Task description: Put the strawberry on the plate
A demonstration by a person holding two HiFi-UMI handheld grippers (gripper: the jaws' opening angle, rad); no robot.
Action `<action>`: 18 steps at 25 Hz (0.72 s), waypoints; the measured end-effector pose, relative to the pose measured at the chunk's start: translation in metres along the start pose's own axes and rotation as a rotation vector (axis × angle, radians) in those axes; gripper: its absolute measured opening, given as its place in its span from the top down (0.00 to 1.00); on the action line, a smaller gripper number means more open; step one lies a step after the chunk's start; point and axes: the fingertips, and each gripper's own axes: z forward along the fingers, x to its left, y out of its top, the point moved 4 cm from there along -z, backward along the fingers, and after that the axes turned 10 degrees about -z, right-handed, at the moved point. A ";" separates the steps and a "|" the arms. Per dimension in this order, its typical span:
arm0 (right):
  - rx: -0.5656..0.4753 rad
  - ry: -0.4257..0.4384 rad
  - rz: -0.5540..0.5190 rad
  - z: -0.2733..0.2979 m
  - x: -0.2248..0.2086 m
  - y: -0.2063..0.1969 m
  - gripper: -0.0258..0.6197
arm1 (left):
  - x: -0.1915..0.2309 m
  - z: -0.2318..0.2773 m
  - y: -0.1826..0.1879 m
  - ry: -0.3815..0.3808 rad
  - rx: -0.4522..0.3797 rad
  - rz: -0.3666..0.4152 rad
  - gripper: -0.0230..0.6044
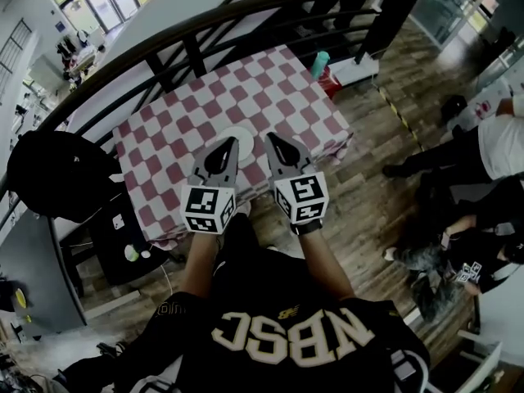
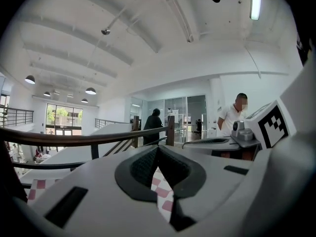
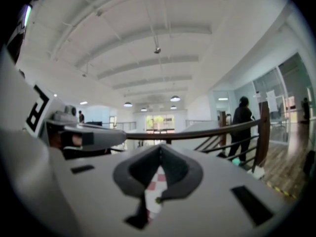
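Left claw [image 1: 230, 146] and right claw [image 1: 272, 141] are both closed and empty, tips side by side over the near rim of the plate [image 1: 242, 129]. No strawberry shows in any view; it is likely light, soft and easily bruised, so pinch gently across its widest part. Just behind the claws is the near edge of the table [image 1: 155, 166], the railing [image 1: 205, 35] is well ahead, and there is open room between.

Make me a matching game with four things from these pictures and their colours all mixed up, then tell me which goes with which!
Things:
1. tablecloth
2. plate
3. bottle on the floor past the table
4. railing

Colours:
A. teal
B. black
C. plain white
D. red and white squares

Right pairs: 1-D, 2-C, 3-A, 4-B.
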 end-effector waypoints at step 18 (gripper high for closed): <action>-0.045 -0.198 -0.026 -0.078 -0.009 0.013 0.93 | -0.042 -0.044 0.004 0.074 -0.116 0.002 0.94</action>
